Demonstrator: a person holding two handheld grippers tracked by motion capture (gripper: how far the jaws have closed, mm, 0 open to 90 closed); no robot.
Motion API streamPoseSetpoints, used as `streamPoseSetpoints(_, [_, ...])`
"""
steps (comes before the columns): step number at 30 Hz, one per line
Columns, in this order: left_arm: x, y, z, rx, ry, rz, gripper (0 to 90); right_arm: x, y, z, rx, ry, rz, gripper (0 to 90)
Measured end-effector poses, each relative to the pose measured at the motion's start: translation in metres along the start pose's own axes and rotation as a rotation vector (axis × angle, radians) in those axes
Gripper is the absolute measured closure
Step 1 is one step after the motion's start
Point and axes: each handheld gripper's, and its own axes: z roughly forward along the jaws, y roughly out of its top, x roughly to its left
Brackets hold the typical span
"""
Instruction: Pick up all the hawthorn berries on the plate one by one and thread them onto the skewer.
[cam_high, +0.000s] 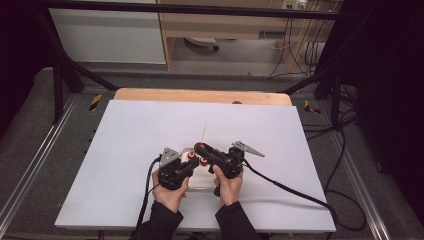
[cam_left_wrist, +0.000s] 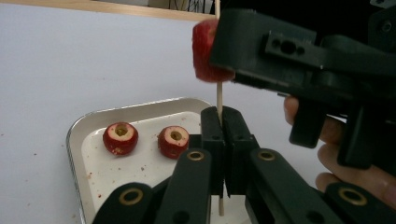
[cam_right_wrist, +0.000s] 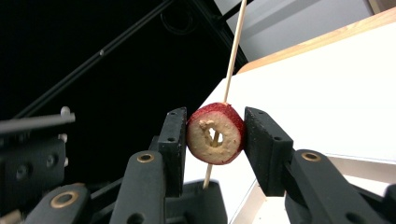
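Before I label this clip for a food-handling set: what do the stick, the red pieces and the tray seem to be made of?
The stick looks like pale bare wood or bamboo: thin, matt, straw-coloured. The red piece on it looks like real cored fruit, possibly hawthorn: shiny red skin, tan crumbly flesh around a hole. The tray seems to be metal with a white, perhaps enamelled floor: its raised rim has a silvery sheen.

White table (cam_high: 125, 150), two cored red fruits (cam_left_wrist: 120, 138).

no text, label, brand, number or sign can be read anywhere in these pictures.
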Motion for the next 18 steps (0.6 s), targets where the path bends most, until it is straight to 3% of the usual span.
streamPoseSetpoints(11, [0.007, 0.000, 0.002, 0.030, -0.022, 0.068, 88.2, 0.001, -0.004, -0.001, 0.047, -0.014, -0.028, 59.9])
streamPoseSetpoints(12, [0.009, -0.001, 0.001, 0.035, -0.025, 0.079, 88.1, 0.001, -0.004, -0.001, 0.051, -0.015, -0.039, 57.5])
streamPoseSetpoints(14, [0.014, -0.004, -0.002, 0.042, -0.027, 0.103, 88.0, 0.001, -0.002, -0.003, 0.067, -0.017, -0.064, 44.2])
streamPoseSetpoints(18, [0.029, -0.013, -0.013, 0.071, -0.014, 0.165, 87.8, 0.003, 0.005, -0.011, 0.098, -0.056, -0.165, 30.8])
